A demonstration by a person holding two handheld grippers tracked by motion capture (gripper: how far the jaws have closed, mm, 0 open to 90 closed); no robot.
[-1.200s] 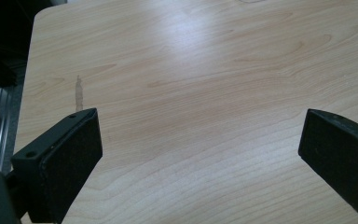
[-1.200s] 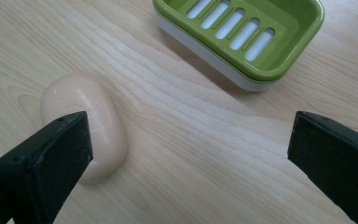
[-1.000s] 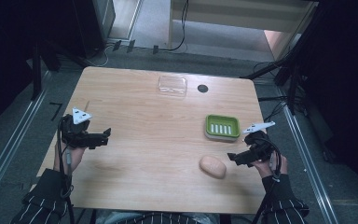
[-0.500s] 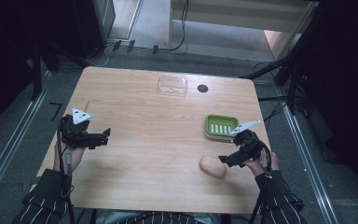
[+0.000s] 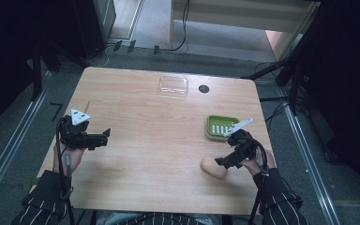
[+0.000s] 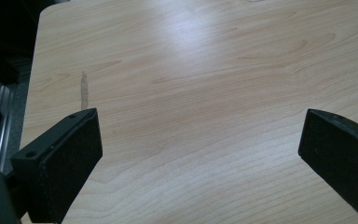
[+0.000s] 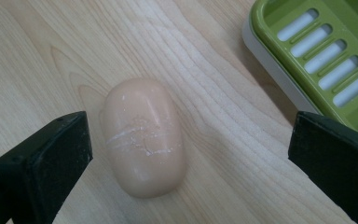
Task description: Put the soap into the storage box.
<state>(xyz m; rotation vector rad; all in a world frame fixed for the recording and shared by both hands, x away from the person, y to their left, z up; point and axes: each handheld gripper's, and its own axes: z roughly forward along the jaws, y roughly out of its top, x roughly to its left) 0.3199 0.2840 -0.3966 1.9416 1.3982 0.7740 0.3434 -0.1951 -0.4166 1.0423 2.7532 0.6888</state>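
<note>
Soap bar (image 7: 144,140), pale and oval, lies on the wooden counter (image 5: 159,122) near its front edge, between the wide-open jaws of the right gripper (image 5: 222,161). Just beyond sits a green slotted soap dish (image 5: 221,126). Left gripper (image 5: 104,137) hovers well apart, jaws spread over bare wood. Farther back rests a clear plastic lid (image 5: 173,85).

Black claws (image 5: 104,136), pinstriped dark sleeves (image 5: 47,201)

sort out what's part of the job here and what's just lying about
In the job: bar of soap, right gripper open above it, green soap dish beside it.
Lying about: clear lid, black disc, left gripper idle over bare table.
</note>
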